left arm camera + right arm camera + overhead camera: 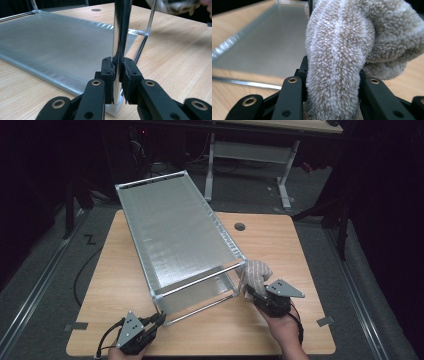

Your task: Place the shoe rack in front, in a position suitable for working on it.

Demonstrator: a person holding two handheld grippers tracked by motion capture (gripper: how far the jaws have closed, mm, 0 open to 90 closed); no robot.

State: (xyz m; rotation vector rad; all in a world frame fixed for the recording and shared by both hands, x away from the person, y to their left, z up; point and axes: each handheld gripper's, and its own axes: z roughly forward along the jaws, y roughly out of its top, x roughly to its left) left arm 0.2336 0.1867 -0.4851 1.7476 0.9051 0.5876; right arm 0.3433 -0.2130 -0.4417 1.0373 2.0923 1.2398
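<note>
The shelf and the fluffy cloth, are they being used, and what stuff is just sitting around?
Being used:
- shelf, its front pole clamped by the left gripper
- cloth, held by the right gripper at the shelf's corner

Just there:
- table
- second table behind

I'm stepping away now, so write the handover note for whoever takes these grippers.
Left gripper: shut on the rack's near-left chrome post, just above its white foot, steadying it.
Right gripper: shut on a bunched beige towel, held against the rack's near-right top corner.
Two-tier metal rack stands on the wooden table.
Done: rack braced, towel at the corner.
Left: probably wiping the rest of the frame and shelves; how much is already wiped can't be told.
</note>
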